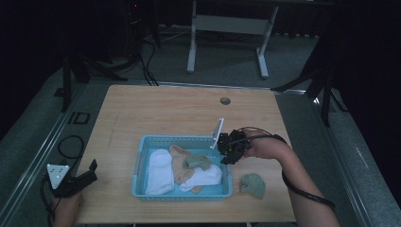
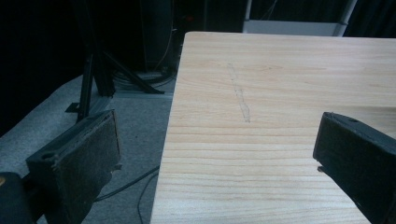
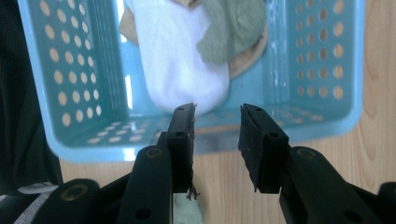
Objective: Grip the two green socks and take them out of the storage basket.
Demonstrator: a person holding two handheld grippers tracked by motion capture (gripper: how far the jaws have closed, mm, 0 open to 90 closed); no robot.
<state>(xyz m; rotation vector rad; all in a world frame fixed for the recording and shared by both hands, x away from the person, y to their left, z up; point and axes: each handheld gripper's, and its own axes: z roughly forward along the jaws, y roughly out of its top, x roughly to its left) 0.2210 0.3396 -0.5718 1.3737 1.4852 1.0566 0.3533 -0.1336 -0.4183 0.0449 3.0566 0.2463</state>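
Right claw (image 3: 216,140) above basket's (image 3: 322,126) near rim.

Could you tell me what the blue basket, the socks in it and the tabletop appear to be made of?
The blue basket looks like moulded plastic: smooth, slightly glossy walls punched with rows of round holes. The white sock and green sock look like soft knit fabric, matte and creased. The tabletop shows pale wood grain, probably laminate or veneer.
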